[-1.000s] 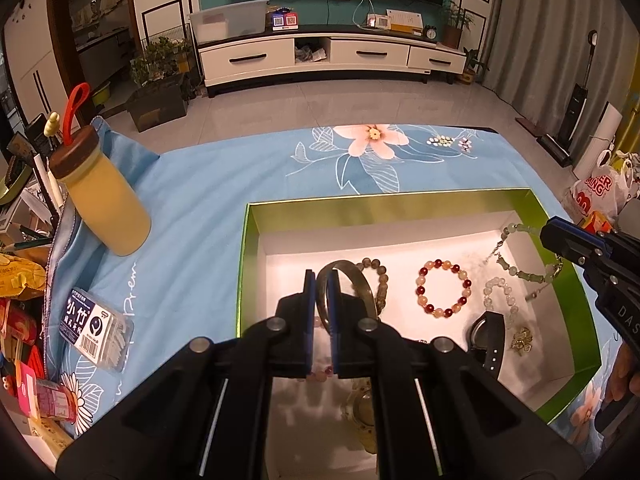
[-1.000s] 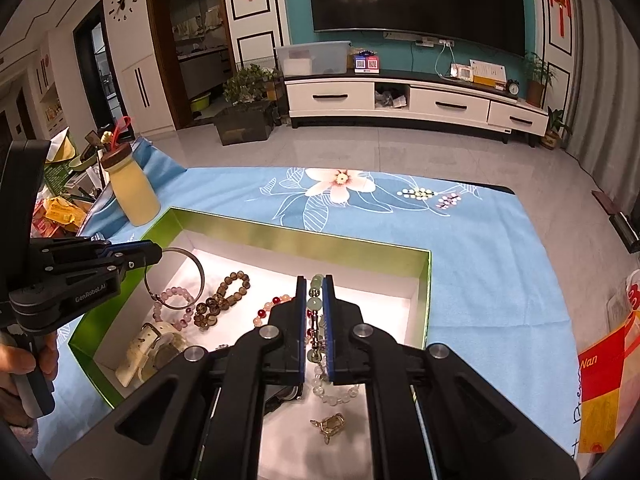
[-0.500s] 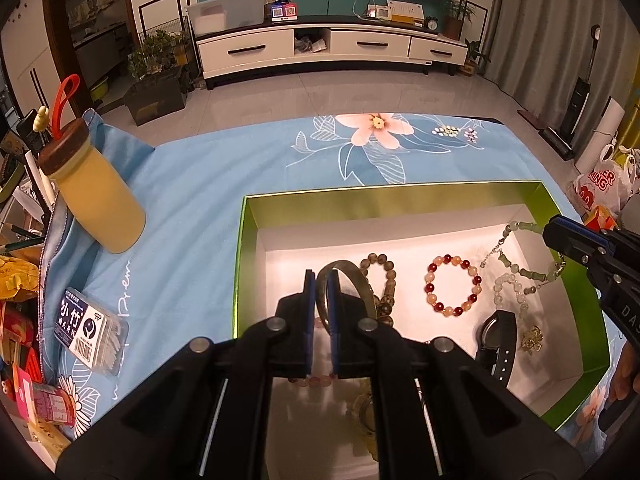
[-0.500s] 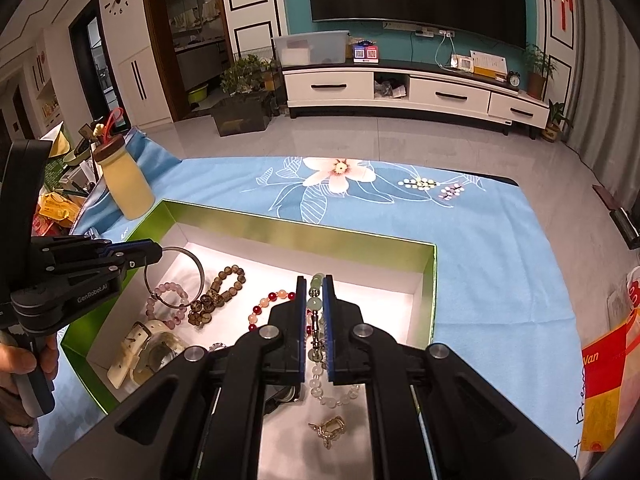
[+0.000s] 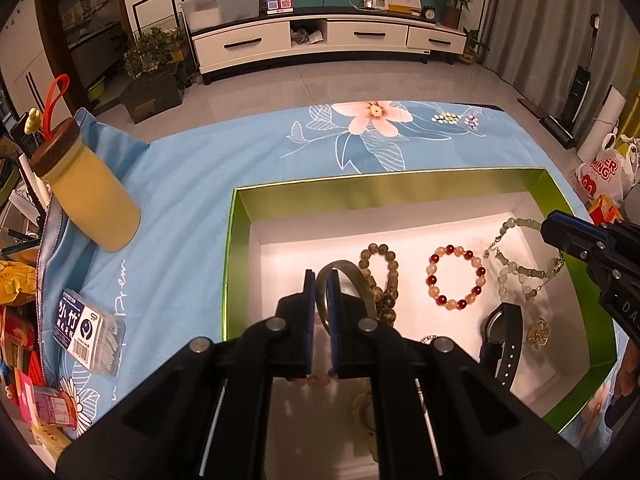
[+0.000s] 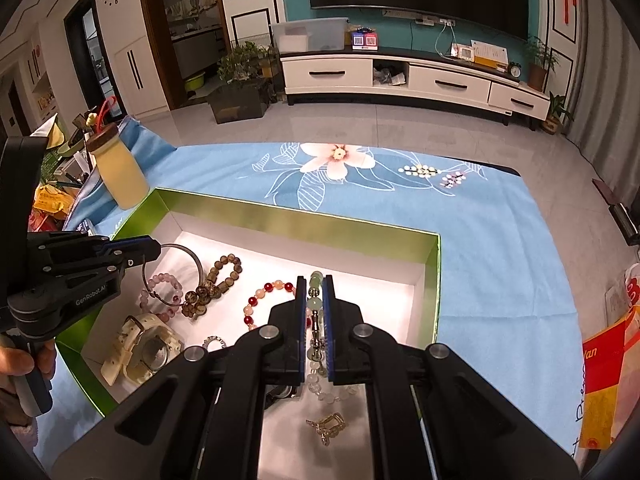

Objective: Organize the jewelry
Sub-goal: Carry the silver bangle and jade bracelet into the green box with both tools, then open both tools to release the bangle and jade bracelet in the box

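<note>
Bottle [image 5: 90, 196], toothpick box [image 5: 90, 330] left of tray [image 5: 360, 194]; watch [image 6: 146, 350] possibly inside

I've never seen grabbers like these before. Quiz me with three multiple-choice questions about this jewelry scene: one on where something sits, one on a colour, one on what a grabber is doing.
1. Where does the yellow bottle stand?
A. inside the box
B. on the blue cloth, outside the box
C. on the floor

2. What colour are the box walls?
A. green
B. red
C. black

3. What is the left gripper doing?
A. hanging open
B. clamped on the dark bangle
C. clamped on a watch

Answers: 1 B, it stands on the cloth beside the box. 2 A, the walls show green. 3 B, the bangle's rim sits pinched between the blue pads.
</note>
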`<state>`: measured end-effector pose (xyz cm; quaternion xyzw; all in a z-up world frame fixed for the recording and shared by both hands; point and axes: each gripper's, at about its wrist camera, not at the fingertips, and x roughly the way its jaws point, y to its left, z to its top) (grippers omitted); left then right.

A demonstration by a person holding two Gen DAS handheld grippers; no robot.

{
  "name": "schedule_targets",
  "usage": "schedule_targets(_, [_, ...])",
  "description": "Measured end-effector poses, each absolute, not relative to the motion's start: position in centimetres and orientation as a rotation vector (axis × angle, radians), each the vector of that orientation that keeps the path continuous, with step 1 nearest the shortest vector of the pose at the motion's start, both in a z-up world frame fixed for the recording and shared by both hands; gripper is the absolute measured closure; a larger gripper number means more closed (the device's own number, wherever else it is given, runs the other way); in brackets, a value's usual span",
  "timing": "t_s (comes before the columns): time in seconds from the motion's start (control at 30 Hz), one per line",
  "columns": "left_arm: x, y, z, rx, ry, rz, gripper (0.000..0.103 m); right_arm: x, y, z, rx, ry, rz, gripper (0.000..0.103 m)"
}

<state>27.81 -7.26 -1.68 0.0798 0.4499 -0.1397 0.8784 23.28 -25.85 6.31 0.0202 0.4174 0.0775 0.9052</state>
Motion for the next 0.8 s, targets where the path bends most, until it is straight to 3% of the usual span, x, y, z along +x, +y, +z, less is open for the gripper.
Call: schedule_targets(0.8, [28.6,-7.6,-2.3,0.211,0.987,-0.268,0.097,23.8,-26.6,5.2,0.05,0.939,0.121,0.096])
